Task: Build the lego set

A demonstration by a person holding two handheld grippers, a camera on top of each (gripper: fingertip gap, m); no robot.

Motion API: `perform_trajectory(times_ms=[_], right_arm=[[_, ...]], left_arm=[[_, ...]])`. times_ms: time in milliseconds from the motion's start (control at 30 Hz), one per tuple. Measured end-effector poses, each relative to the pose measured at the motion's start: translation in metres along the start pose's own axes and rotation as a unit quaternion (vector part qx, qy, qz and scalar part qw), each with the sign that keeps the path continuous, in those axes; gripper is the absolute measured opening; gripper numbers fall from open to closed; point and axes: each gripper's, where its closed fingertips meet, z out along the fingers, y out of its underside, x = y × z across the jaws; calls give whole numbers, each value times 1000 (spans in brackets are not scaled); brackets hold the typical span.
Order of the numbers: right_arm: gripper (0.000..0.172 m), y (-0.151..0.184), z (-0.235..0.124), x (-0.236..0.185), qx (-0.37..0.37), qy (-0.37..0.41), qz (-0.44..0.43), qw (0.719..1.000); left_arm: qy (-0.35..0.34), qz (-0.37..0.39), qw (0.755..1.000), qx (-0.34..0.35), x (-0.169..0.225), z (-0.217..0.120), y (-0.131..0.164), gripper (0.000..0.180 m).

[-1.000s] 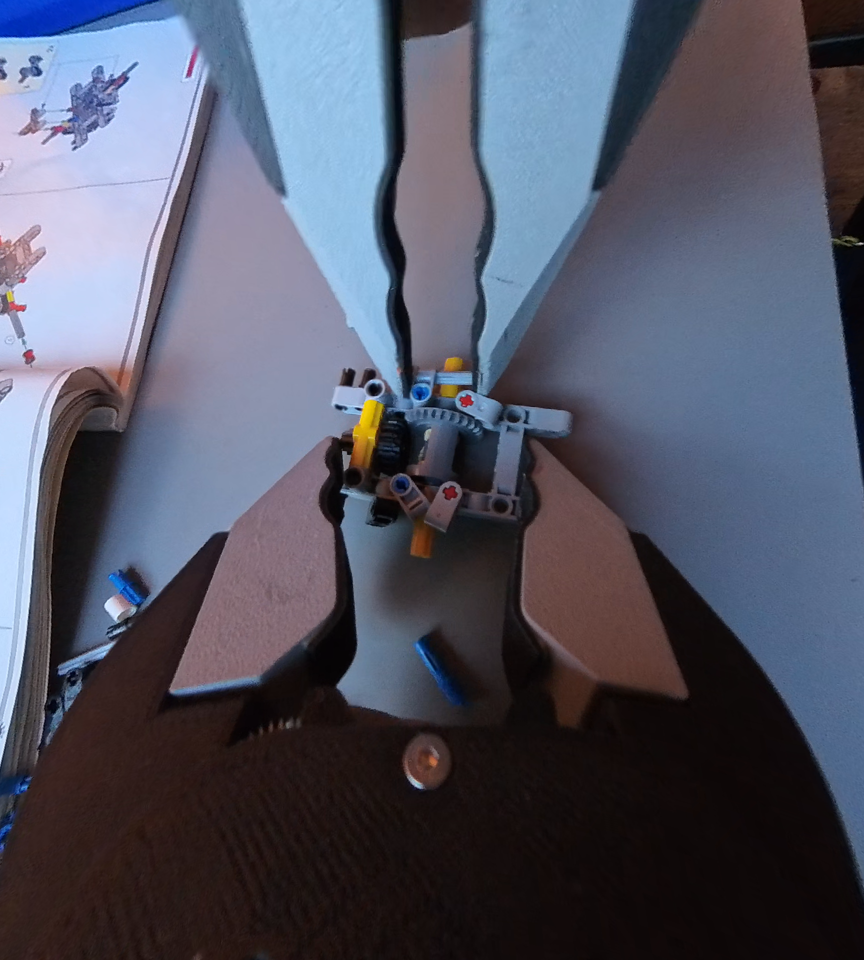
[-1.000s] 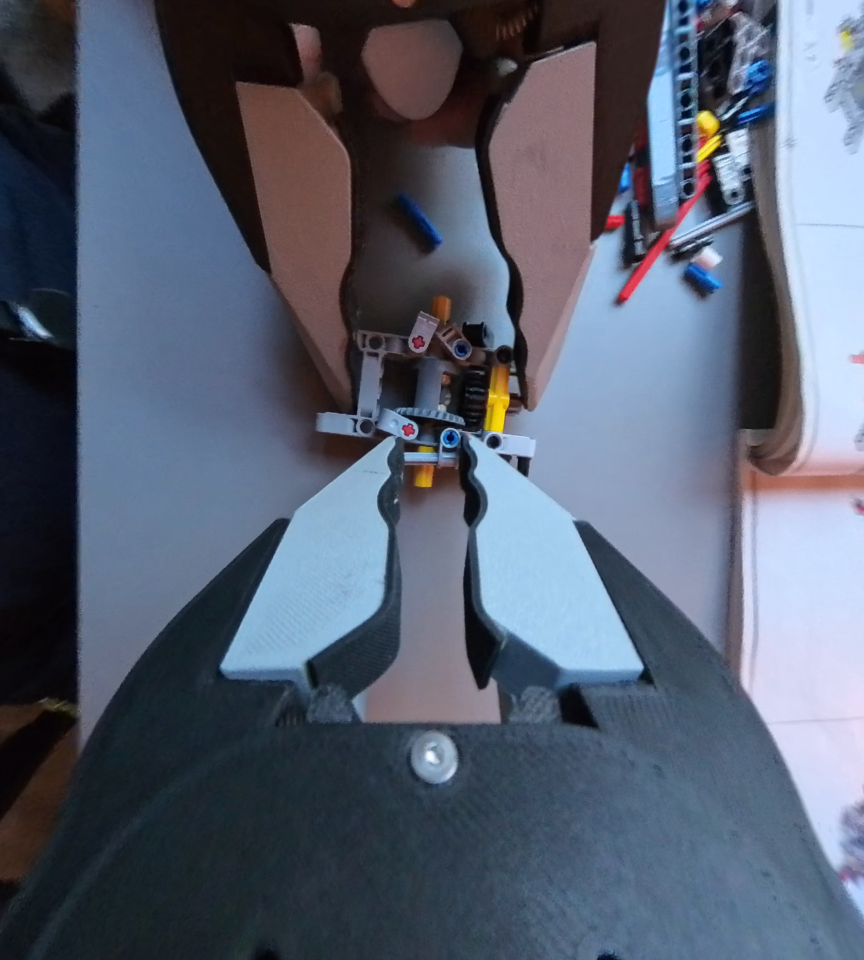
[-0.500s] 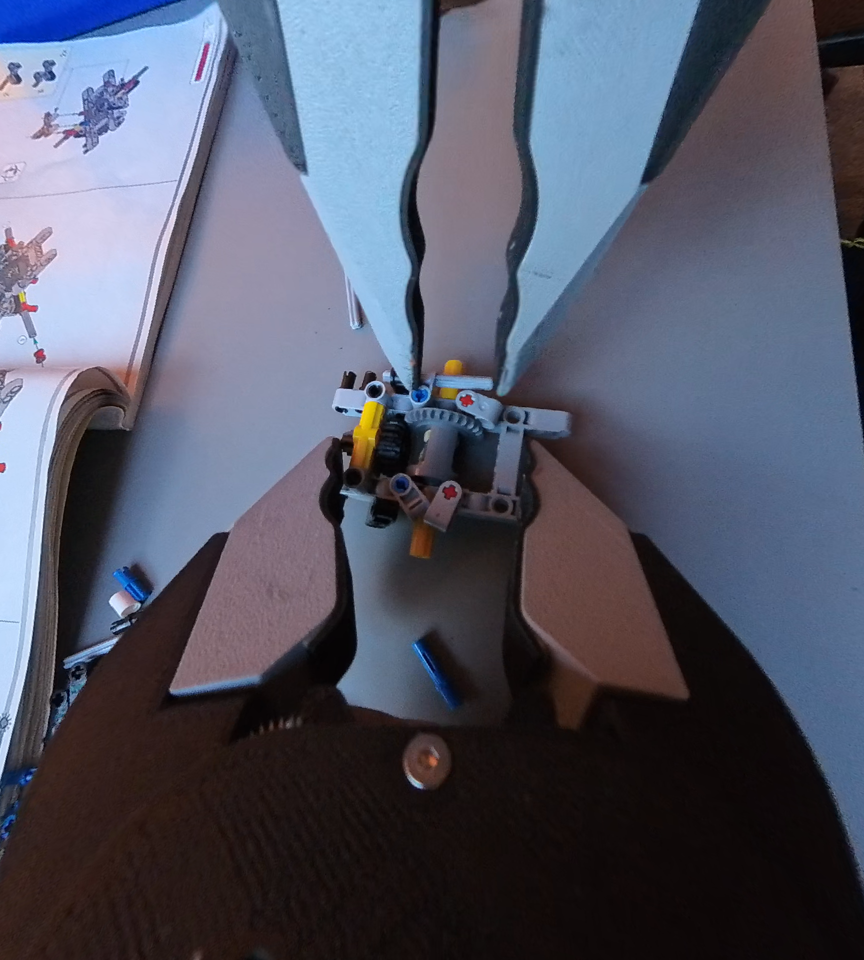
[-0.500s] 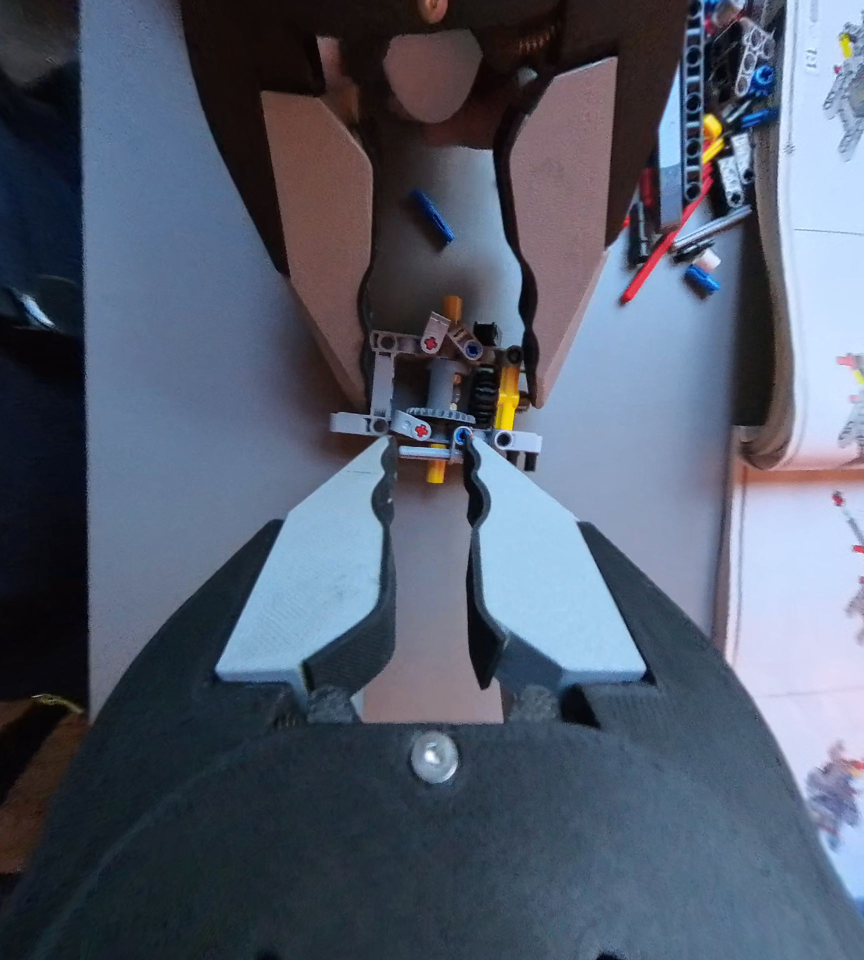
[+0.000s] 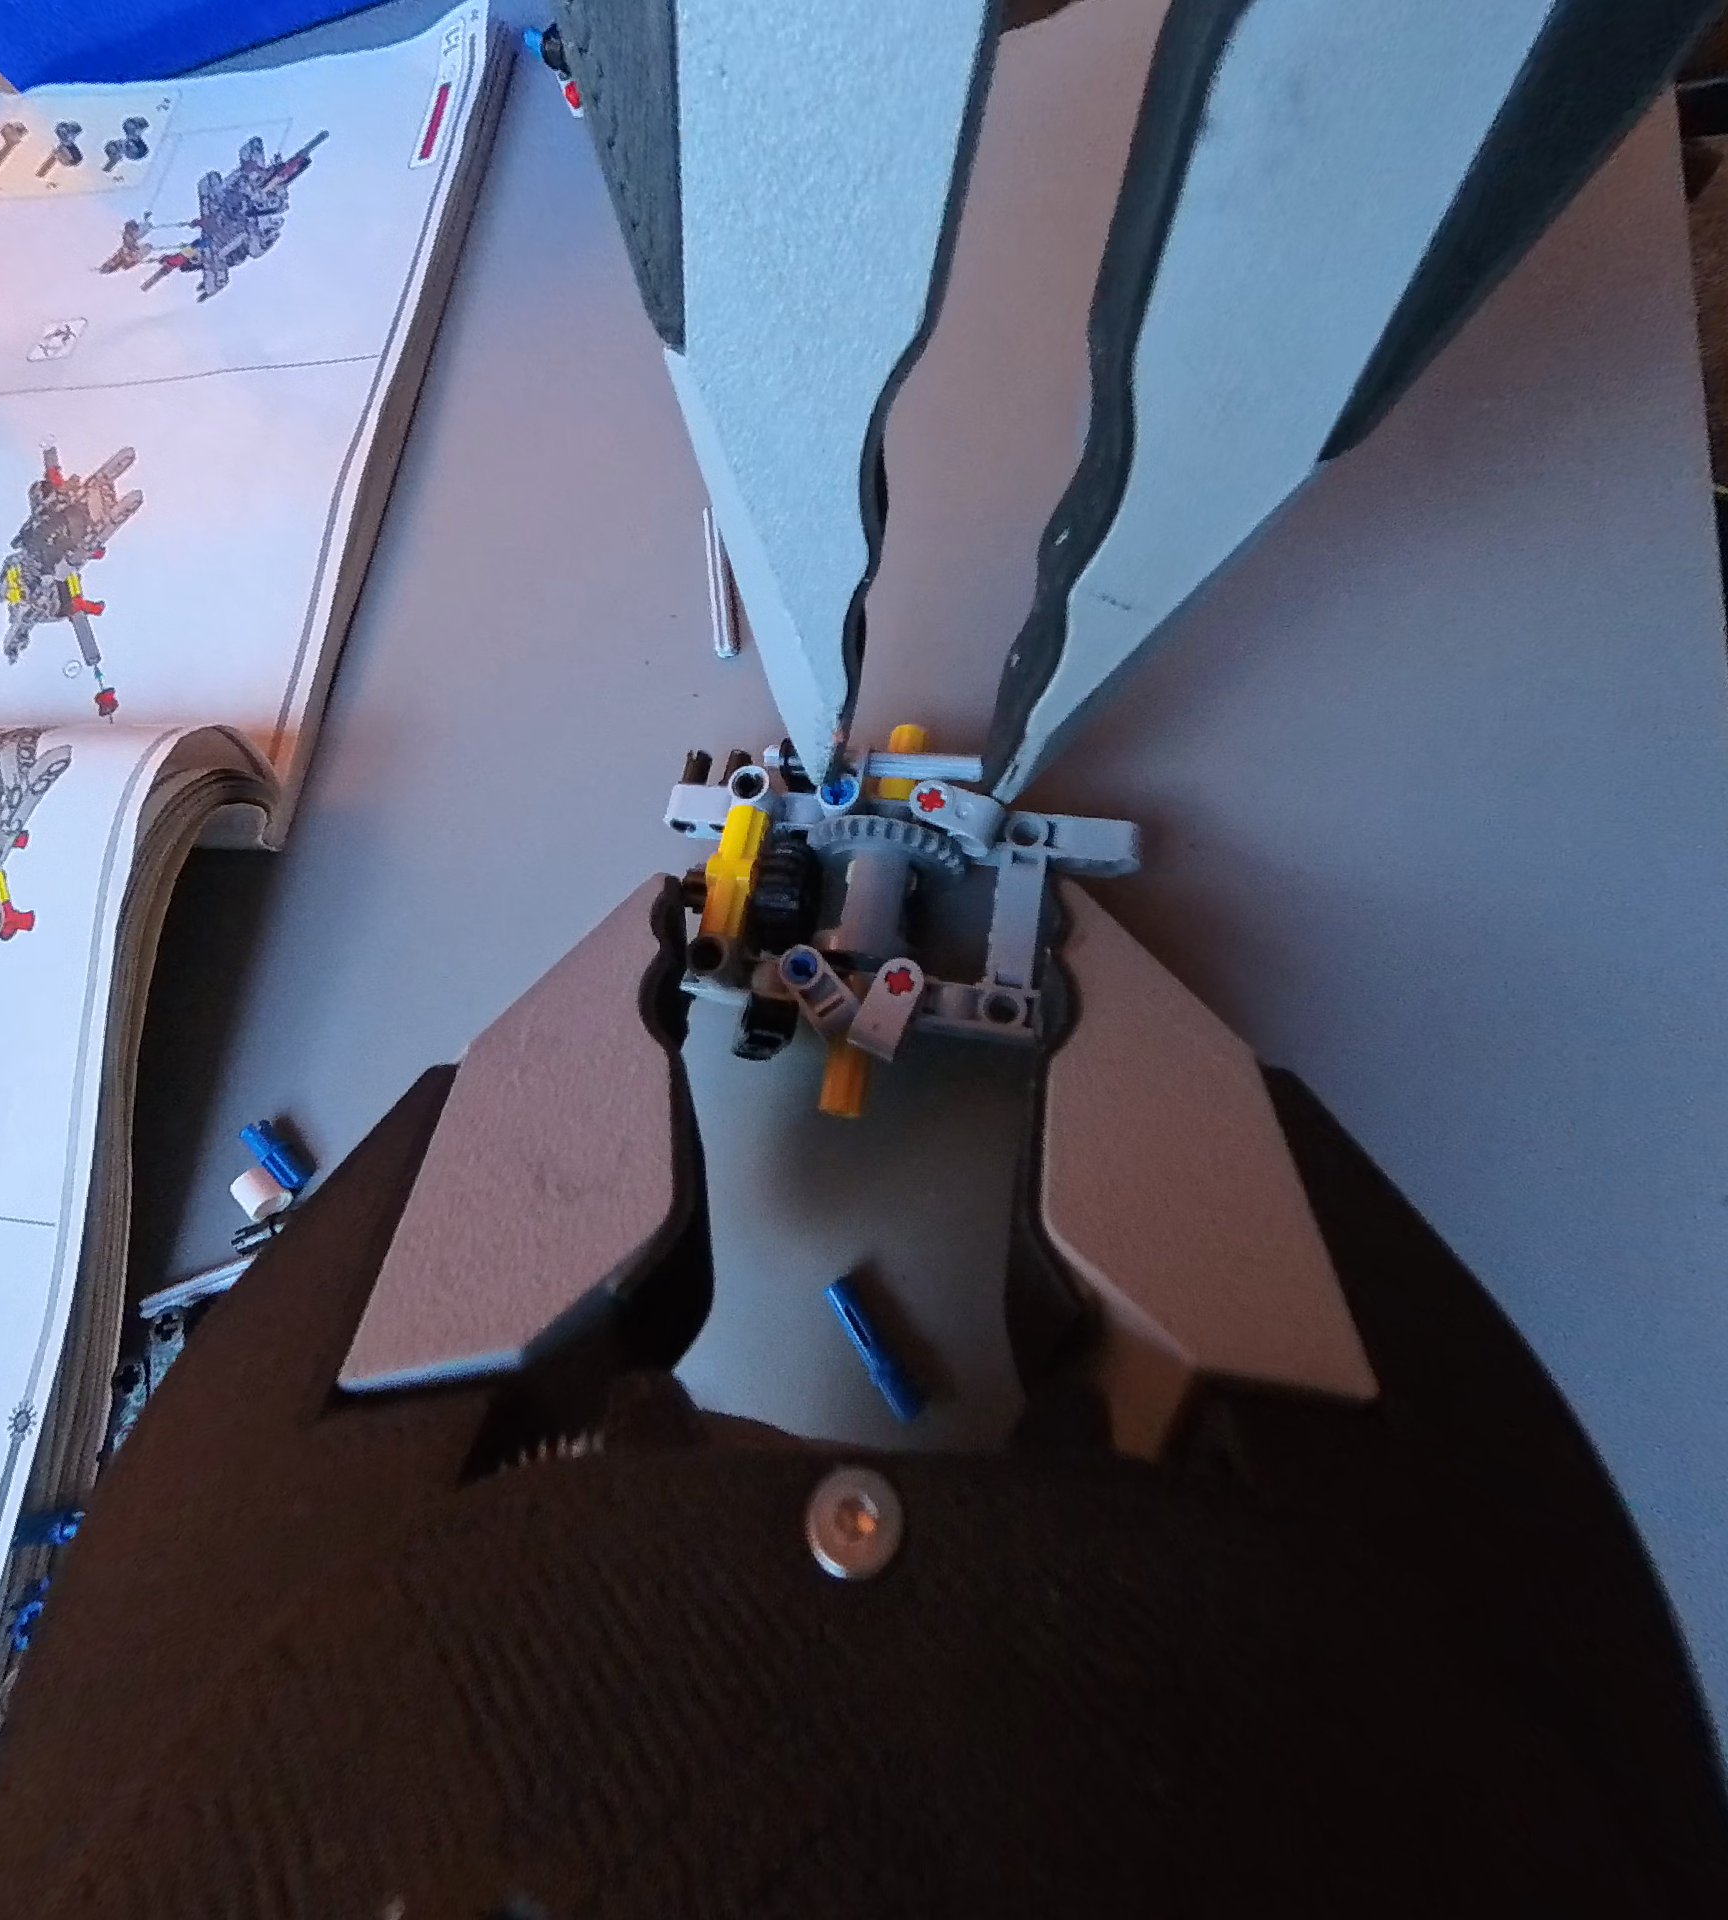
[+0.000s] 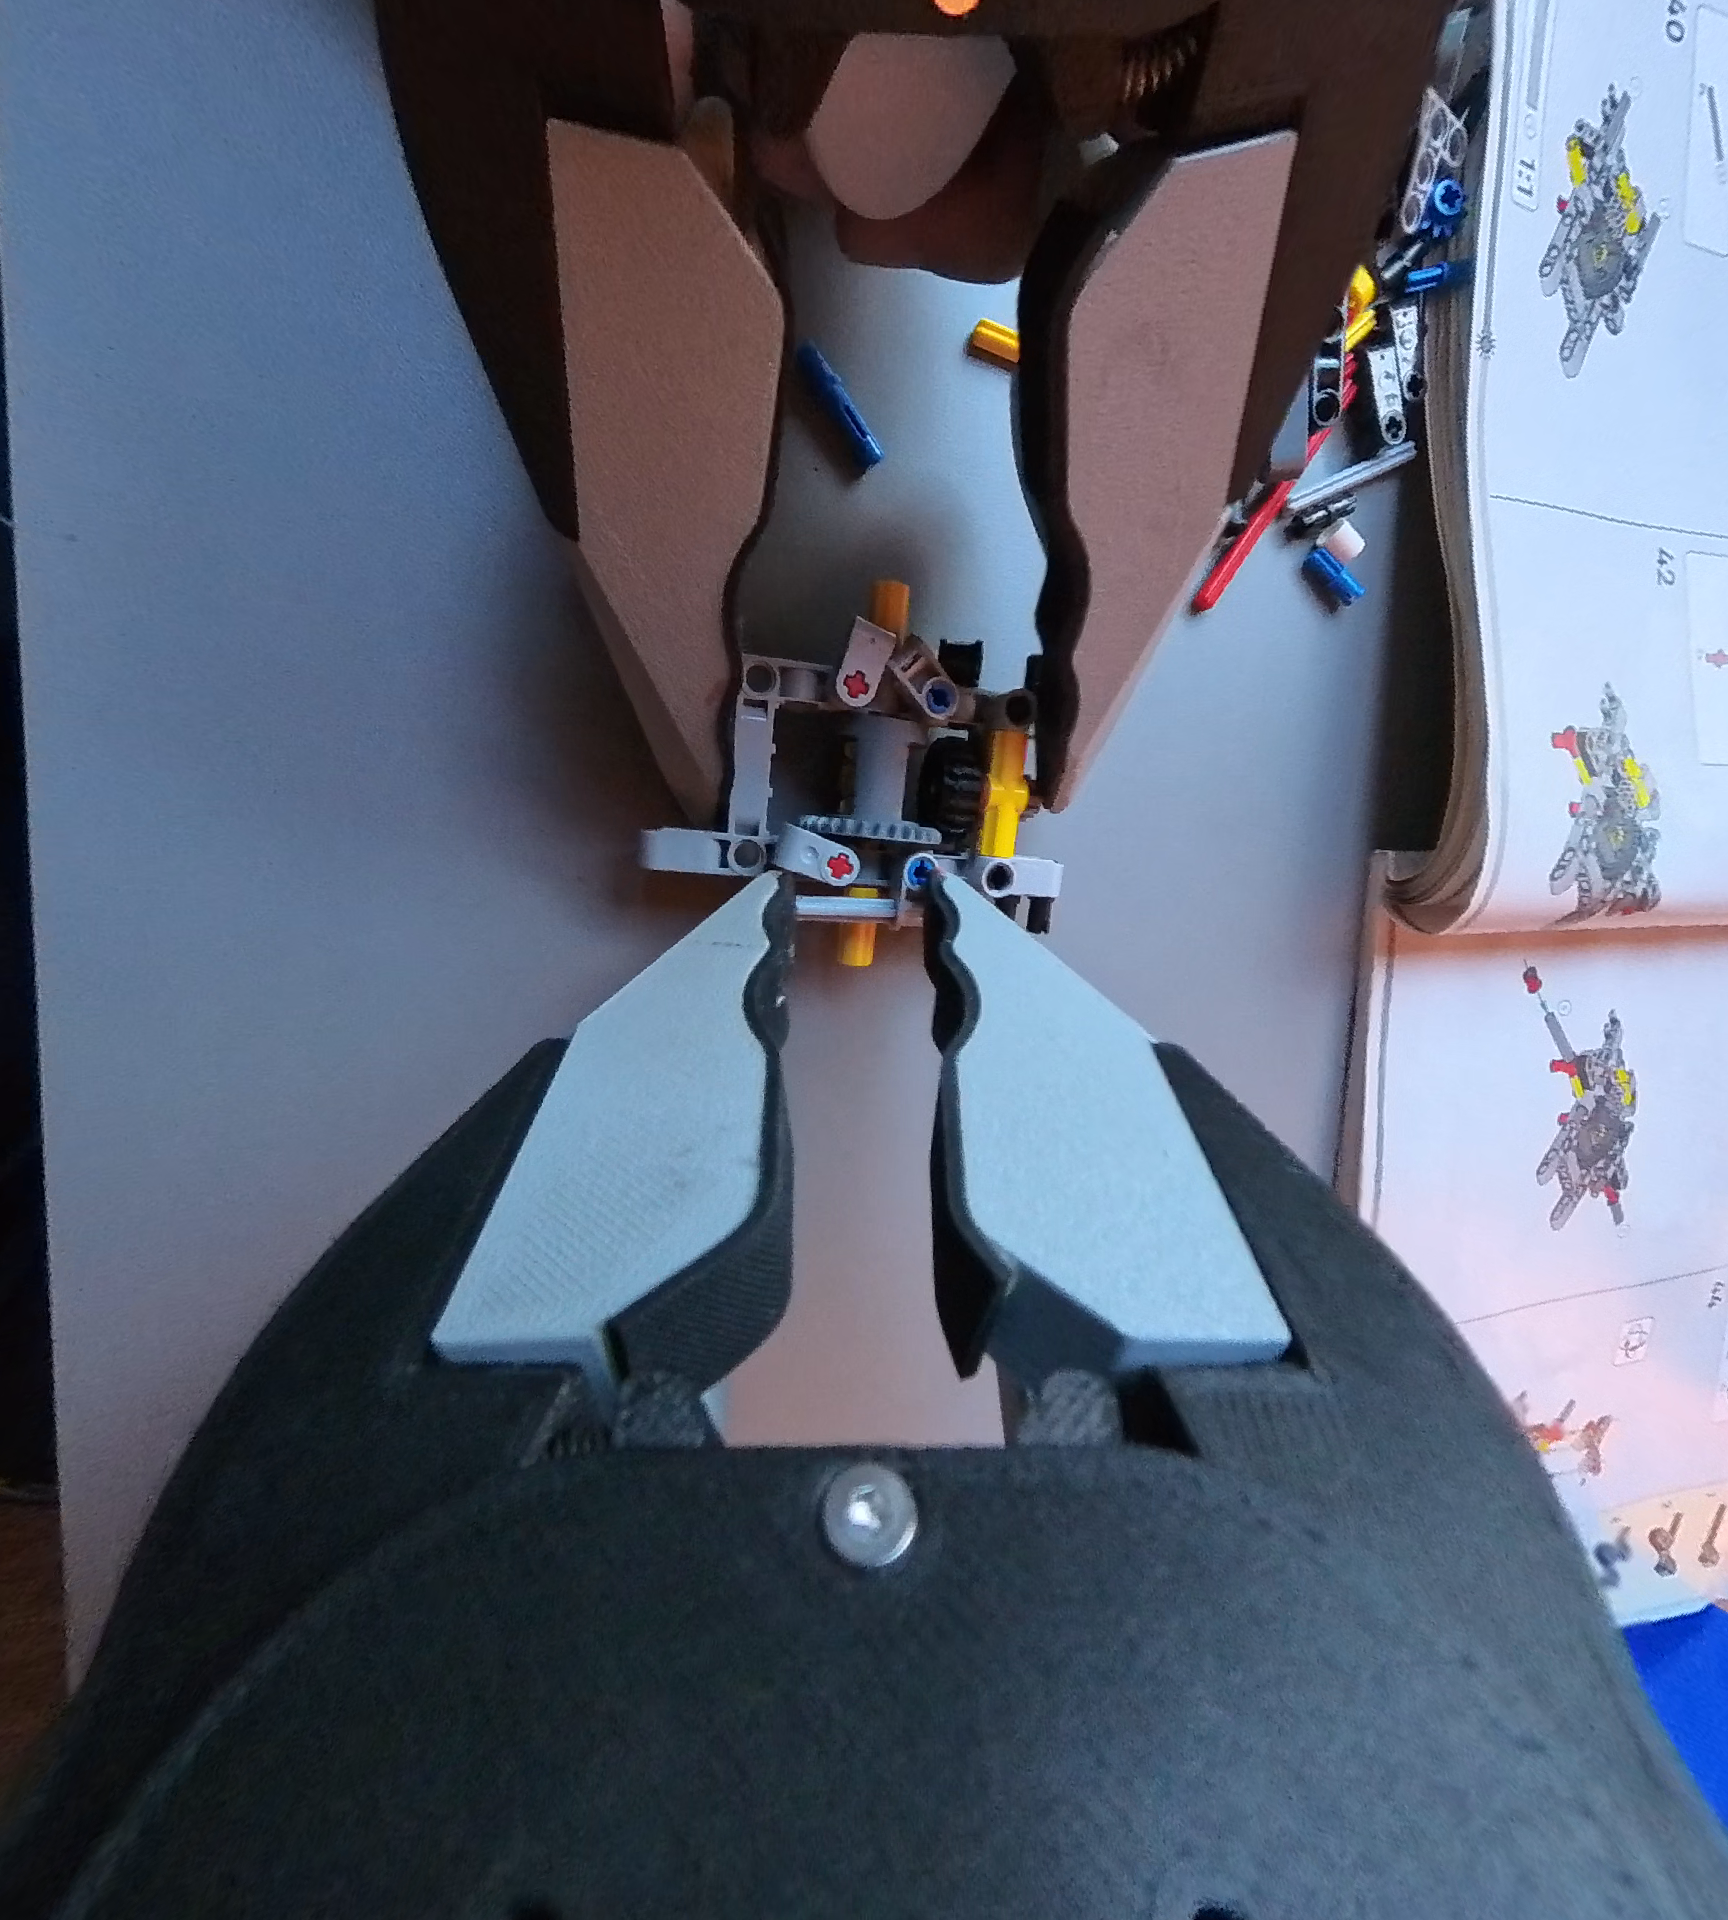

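The left gripper [image 5: 865, 935] clamps the light, rigid but pull-apart brick gear assembly [image 5: 881, 894] by its frame sides, while the right gripper [image 6: 858, 902] pinches the thin grey axle [image 6: 844, 906] on its far edge.

Left tool [image 5: 865, 935] clamps wide; right tool [image 6: 860, 894] (fingertips facing it) nearly closed.

A small grey toy-brick gear assembly [image 5: 865, 894] sits on the pale grey worktop [image 5: 1359, 831] between the left gripper's [image 5: 858, 940] fingers. The right gripper [image 6: 858, 894] meets its far side. An open instruction booklet [image 5: 112, 520] lies left, with loose bricks [image 5: 268, 1169] beside it.
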Motion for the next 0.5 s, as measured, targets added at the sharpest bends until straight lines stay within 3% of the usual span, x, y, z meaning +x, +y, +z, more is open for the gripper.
perform_trajectory(times_ms=[267,333,500], right_arm=[[16,2,0,2,11,-8,14,1000],[0,5,0,9,-1,2,21,1000],[0,7,1,14,-15,17,3,1000]], left_arm=[[-20,-3,1000,-1,-4,0,-1,66],[-22,6,1000,1,-1,0,-2,65],[-33,-17,999,-1,-6,1,-2,66]])
